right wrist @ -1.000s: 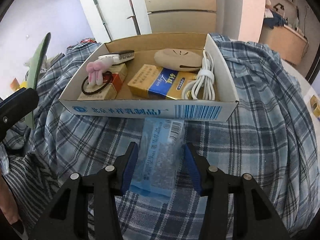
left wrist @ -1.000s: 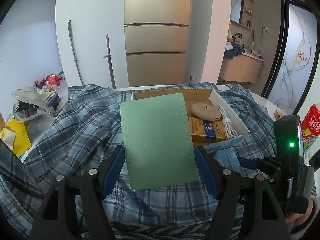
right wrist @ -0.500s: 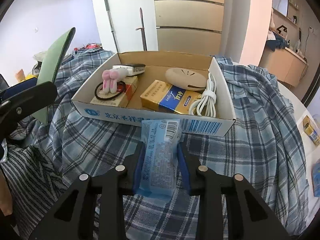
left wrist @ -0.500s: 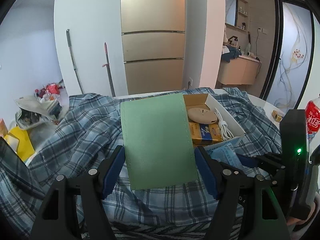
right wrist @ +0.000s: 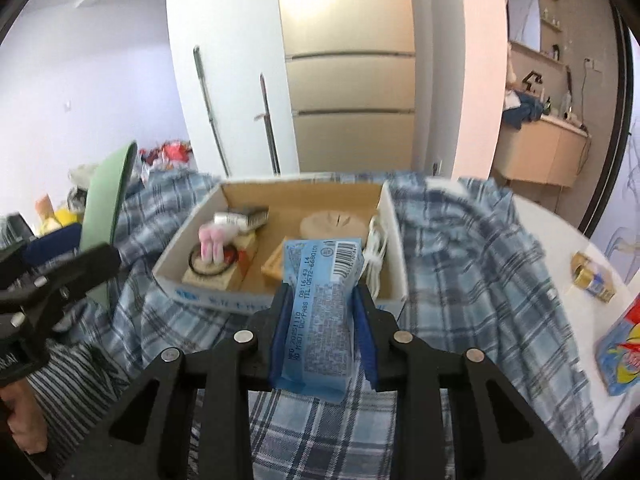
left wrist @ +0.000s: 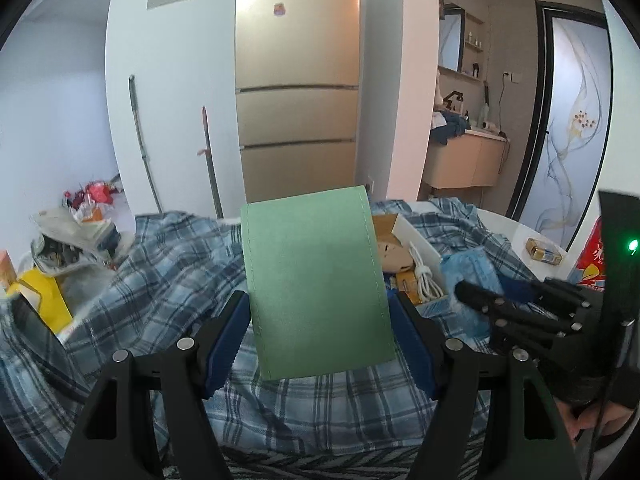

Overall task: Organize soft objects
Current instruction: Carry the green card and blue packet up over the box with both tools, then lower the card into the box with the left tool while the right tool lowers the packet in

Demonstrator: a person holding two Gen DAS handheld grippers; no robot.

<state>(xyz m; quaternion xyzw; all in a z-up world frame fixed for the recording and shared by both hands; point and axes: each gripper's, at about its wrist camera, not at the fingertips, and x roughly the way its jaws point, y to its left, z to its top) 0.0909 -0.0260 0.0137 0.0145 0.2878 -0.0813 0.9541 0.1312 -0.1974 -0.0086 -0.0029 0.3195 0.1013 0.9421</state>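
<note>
My left gripper [left wrist: 320, 304] is shut on a flat green stitched pad [left wrist: 316, 280], which it holds upright above the plaid shirt. The pad hides most of the cardboard box [left wrist: 400, 224] behind it. My right gripper [right wrist: 320, 296] is shut on a light blue plastic packet [right wrist: 320, 264] with a barcode, its blue pads pressing both sides. The packet hangs in the air in front of the box [right wrist: 208, 298]. In the right wrist view the green pad [right wrist: 106, 208] shows edge-on at the left, with the left gripper [right wrist: 60, 264] below it.
A blue plaid shirt [right wrist: 460, 260] covers the surface under and around the box. Inside the box lie a pink bunny hair tie [right wrist: 212, 242], a beige round item [right wrist: 332, 224] and a white cable [right wrist: 376, 248]. A small gold pack [right wrist: 592, 276] and a snack bag [right wrist: 624, 344] lie at the right.
The right gripper's jaws closed on the blue packet and lifted it off the shirt, up in front of the box. The left gripper rose with the green pad.
</note>
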